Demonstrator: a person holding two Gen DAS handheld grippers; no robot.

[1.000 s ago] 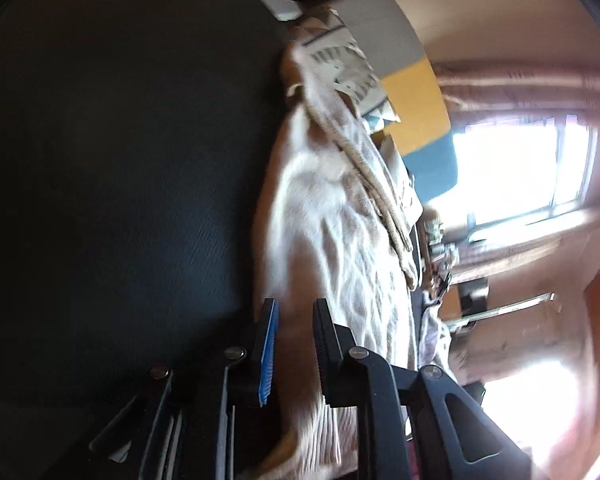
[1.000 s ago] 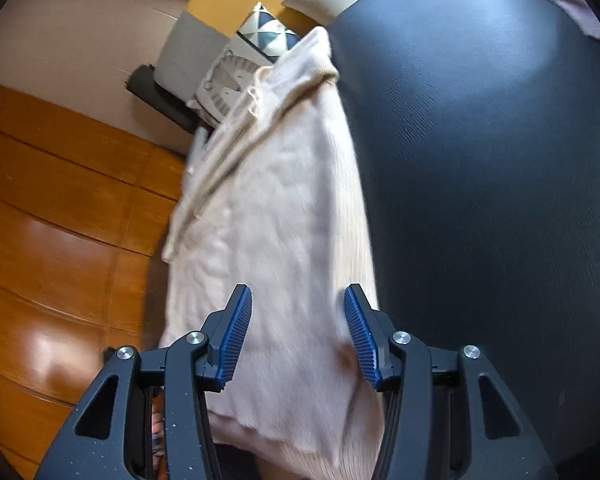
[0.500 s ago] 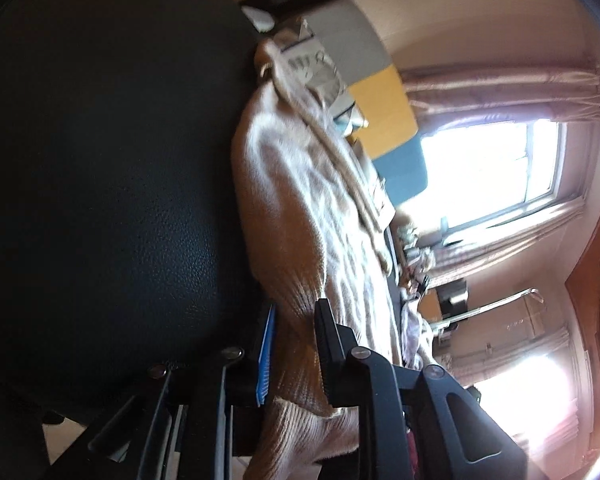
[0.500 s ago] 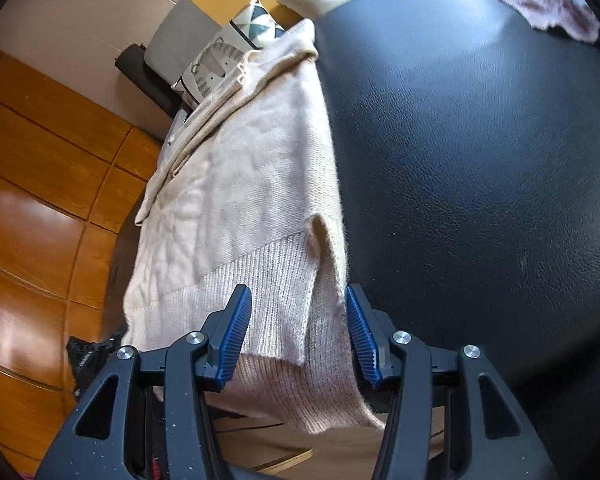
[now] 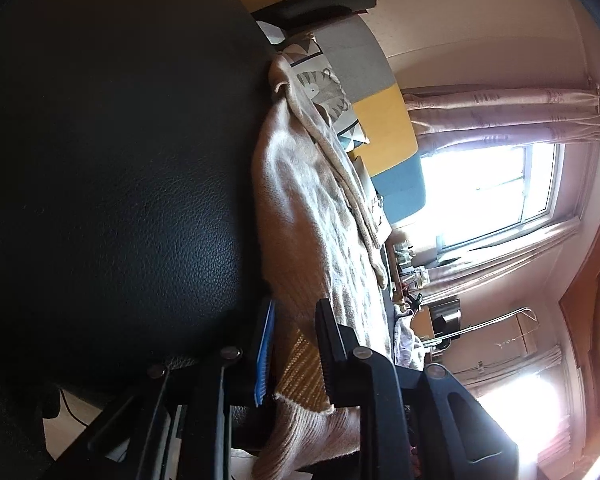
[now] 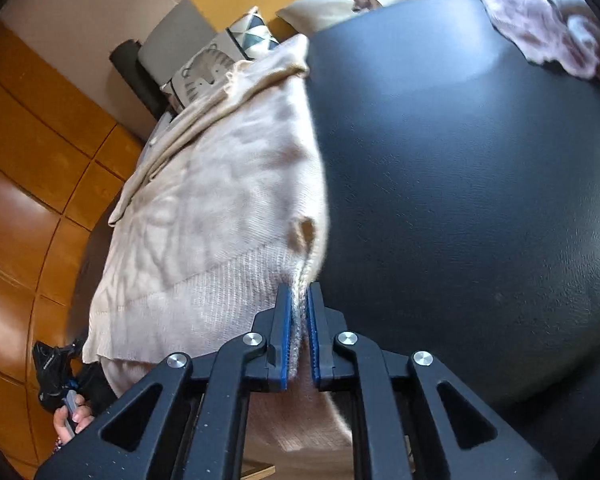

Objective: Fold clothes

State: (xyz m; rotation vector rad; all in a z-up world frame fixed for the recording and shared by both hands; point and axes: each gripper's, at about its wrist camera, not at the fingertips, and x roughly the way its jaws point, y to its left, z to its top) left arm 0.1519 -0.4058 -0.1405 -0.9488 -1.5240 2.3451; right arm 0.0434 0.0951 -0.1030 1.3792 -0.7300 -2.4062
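A beige knit sweater (image 5: 300, 200) lies lengthwise along one edge of a black leather surface (image 5: 120, 160), its ribbed hem towards me. My left gripper (image 5: 296, 306) has the hem's corner between its jaws, which are opening slightly while the fabric still fills the gap. In the right wrist view the sweater (image 6: 220, 200) spreads left of the black surface (image 6: 460, 200). My right gripper (image 6: 299, 292) is closing, its blue pads pinching a raised fold at the hem's other corner.
A tiger-print cushion (image 6: 204, 72) and a colour-block sofa back lie past the sweater's collar. A crumpled pinkish garment (image 6: 548, 32) sits at the far right of the surface. A person's hand (image 6: 70, 420) shows low left, and a bright window (image 5: 492, 196) glares to the right.
The right jaws have shut on a fold of the hem that stood loose between them before. Both views have slid along the sweater, so the ribbed hem now sits at the fingers.
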